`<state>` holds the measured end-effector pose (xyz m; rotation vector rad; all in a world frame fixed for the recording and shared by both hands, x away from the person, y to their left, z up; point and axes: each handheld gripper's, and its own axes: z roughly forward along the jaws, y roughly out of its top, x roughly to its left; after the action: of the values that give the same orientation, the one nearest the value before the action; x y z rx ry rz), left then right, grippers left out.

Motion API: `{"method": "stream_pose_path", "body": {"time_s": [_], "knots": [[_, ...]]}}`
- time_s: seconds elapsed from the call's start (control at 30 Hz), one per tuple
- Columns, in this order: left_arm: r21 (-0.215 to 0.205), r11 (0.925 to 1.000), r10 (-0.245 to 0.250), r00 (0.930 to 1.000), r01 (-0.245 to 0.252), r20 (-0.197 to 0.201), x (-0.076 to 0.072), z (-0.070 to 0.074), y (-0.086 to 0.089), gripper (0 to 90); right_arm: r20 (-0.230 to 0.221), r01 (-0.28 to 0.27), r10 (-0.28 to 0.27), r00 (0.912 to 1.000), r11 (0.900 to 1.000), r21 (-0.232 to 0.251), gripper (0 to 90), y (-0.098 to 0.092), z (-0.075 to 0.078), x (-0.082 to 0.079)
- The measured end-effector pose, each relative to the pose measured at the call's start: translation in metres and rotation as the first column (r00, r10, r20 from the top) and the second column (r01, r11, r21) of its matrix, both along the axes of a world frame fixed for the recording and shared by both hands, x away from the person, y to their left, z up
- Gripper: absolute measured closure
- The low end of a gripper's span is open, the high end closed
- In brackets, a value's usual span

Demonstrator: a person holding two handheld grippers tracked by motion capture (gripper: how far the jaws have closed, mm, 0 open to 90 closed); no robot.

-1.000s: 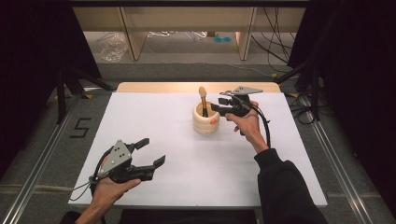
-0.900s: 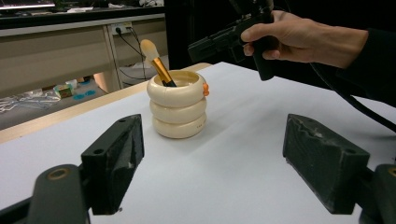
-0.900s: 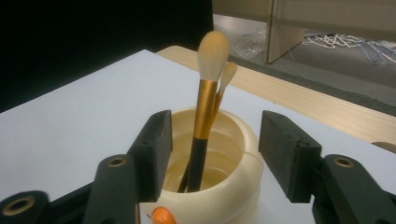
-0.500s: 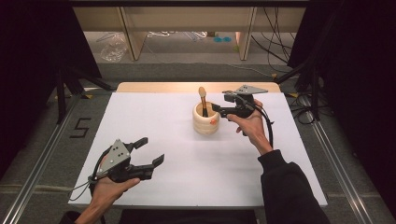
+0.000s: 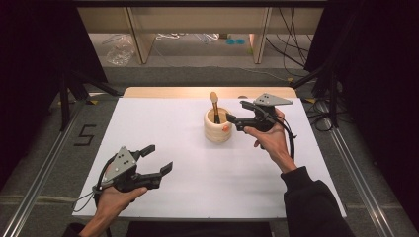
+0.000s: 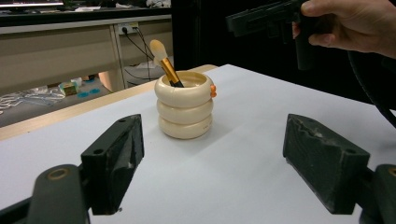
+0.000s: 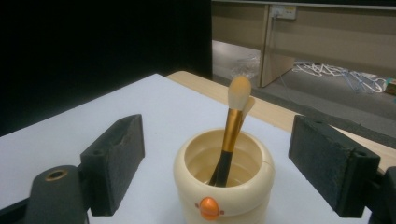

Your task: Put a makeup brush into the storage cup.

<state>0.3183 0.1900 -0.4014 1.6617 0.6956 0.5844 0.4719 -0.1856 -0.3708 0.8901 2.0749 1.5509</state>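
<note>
A cream ringed cup stands on the white table top, with a gold-handled makeup brush leaning inside it. My right gripper hovers just right of the cup's rim. Its jaws have just been opening and stand open with nothing pressed between them. In the right gripper view the cup and brush sit ahead of the two pads. My left gripper is held open near the front left, facing the cup, with nothing between its pads.
A wooden strip borders the table's far edge. Metal rails run along both sides on the floor. Cables and shelf legs lie beyond the table. A floor mark "5" is at the left.
My right gripper has drawn back to the right and slightly up from the cup, its jaws wider apart. The brush stays in the cup. The left gripper has not moved.
</note>
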Motion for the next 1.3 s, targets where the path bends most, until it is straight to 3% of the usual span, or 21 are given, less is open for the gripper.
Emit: {"method": "stream_pose_path", "body": {"time_s": [0.33,0.37,0.43,0.47,0.5,0.57,0.6,0.63,0.73,0.87,0.9,0.93,0.97,1.03,1.07,1.13,1.17,1.27,1.3], "knots": [[-0.013,0.9999,0.007,0.9999,-0.007,-0.010,0.000,0.000,0.000,20.5,0.007,-0.019,0.019,0.9998,1.000,0.006,18.2,0.000,-0.001,-0.018],[-0.011,0.9999,0.008,0.9999,-0.008,-0.009,0.000,0.000,0.001,20.4,-0.016,-0.015,0.016,0.9998,1.000,0.012,18.0,0.000,-0.001,-0.021],[-0.012,0.9999,0.009,0.9999,-0.010,-0.007,0.000,0.000,0.001,20.4,0.005,-0.016,0.016,0.9999,1.000,0.014,17.8,-0.002,-0.001,-0.024],[-0.013,0.9999,0.010,0.9999,-0.010,-0.007,0.000,0.000,0.001,20.4,-0.014,-0.015,0.015,0.9998,1.000,0.016,17.8,-0.002,0.000,-0.027],[-0.014,0.9999,0.010,0.9999,-0.010,-0.007,0.000,0.000,0.001,20.4,0.007,-0.016,0.015,0.9999,1.000,0.019,17.7,-0.003,-0.001,-0.028],[-0.014,0.9998,0.011,0.9999,-0.012,-0.007,0.000,0.000,0.001,20.4,0.004,-0.017,0.017,0.9999,1.000,0.018,17.6,-0.004,-0.001,-0.032],[-0.016,0.9998,0.012,0.9999,-0.012,-0.008,0.000,0.000,0.001,20.4,-0.018,-0.019,0.020,0.9996,1.000,0.021,17.6,-0.005,0.000,-0.035],[-0.016,0.9998,0.013,0.9999,-0.013,-0.008,0.000,0.000,0.001,20.4,0.010,-0.019,0.018,0.9998,0.999,0.026,17.6,-0.005,-0.002,-0.036],[-0.010,0.9999,0.011,0.9999,-0.011,0.000,0.001,0.000,0.002,20.4,0.007,-0.015,0.015,0.9999,1.000,0.025,17.6,-0.007,-0.004,-0.041],[-0.009,0.9999,0.011,0.9999,-0.011,0.003,0.001,0.000,0.002,20.4,0.002,-0.005,0.005,1.0000,0.999,0.033,17.7,-0.009,-0.008,-0.048],[-0.011,0.9999,0.012,0.9999,-0.012,0.003,0.001,0.000,0.002,20.4,-0.027,-0.014,0.015,0.9995,1.000,0.028,17.6,-0.010,-0.008,-0.052],[-0.012,0.9998,0.013,0.9999,-0.013,0.003,0.001,0.000,0.002,20.4,0.001,-0.007,0.007,1.0000,0.999,0.033,17.7,-0.010,-0.009,-0.053],[-0.017,0.9998,0.015,0.9999,-0.015,-0.001,0.001,0.000,0.002,20.4,-0.020,-0.021,0.021,0.9996,0.999,0.035,17.6,-0.010,-0.009,-0.056],[-0.022,0.9996,0.016,0.9999,-0.017,-0.004,0.001,0.000,0.002,20.4,0.007,-0.017,0.017,0.9998,0.999,0.042,17.6,-0.011,-0.010,-0.060],[-0.017,0.9997,0.015,0.9999,-0.015,0.000,0.001,0.000,0.002,20.4,-0.015,-0.014,0.014,0.9998,0.999,0.034,17.7,-0.012,-0.010,-0.064],[-0.012,0.9998,0.014,0.9999,-0.014,0.002,0.002,0.000,0.002,20.4,0.009,-0.017,0.017,0.9998,0.999,0.036,17.7,-0.012,-0.011,-0.068],[-0.020,0.9997,0.017,0.9998,-0.017,-0.006,0.001,0.000,0.002,20.4,-0.011,-0.017,0.017,0.9998,0.999,0.033,17.7,-0.012,-0.011,-0.072],[-0.019,0.9997,0.017,0.9998,-0.017,-0.007,0.001,0.000,0.002,20.4,0.010,-0.027,0.027,0.9996,0.999,0.033,17.8,-0.014,-0.014,-0.077],[-0.020,0.9996,0.017,0.9998,-0.017,-0.008,0.001,0.000,0.002,20.4,-0.009,-0.031,0.032,0.9995,0.999,0.040,17.7,-0.014,-0.015,-0.080]]}}
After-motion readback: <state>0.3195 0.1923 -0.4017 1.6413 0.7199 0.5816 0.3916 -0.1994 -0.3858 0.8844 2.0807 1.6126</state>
